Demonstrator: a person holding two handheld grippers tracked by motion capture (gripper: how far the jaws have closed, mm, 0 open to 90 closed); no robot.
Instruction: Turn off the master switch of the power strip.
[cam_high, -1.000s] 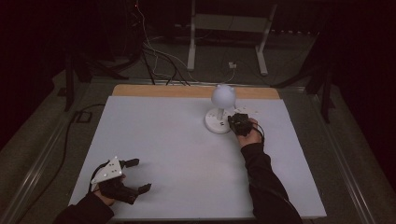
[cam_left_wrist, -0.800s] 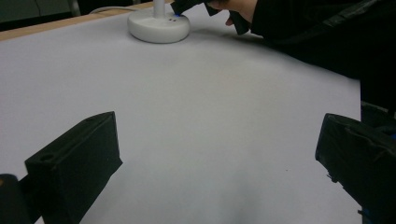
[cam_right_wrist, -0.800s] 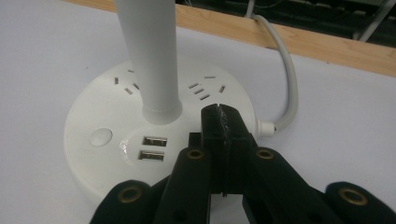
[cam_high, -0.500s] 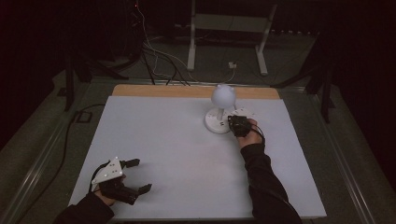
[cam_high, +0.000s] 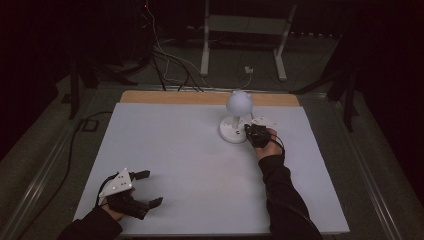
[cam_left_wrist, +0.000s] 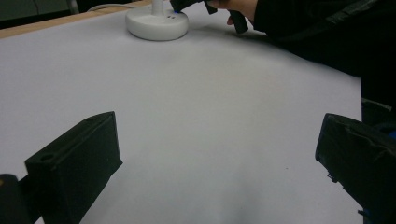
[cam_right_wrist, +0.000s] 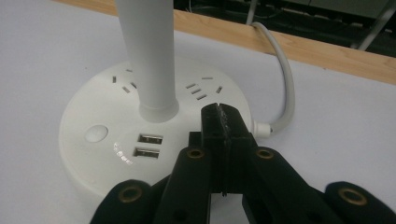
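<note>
My right gripper (cam_right_wrist: 219, 112) has its jaws pressed together, empty, tips over the round base of the white lamp (cam_high: 235, 131), which stands at the far side of the table (cam_high: 175, 150). My left gripper (cam_high: 145, 189) rests wide apart near the front edge.

Lamp (cam_high: 236, 122) far on table (cam_high: 175, 150), right tool (cam_high: 248, 133) just beside its base

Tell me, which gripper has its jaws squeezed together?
The right gripper, up by the white lamp base. Its jaws are pressed flat together with nothing between them. The left gripper, at the table's near left corner, has jaws spread wide apart.
</note>
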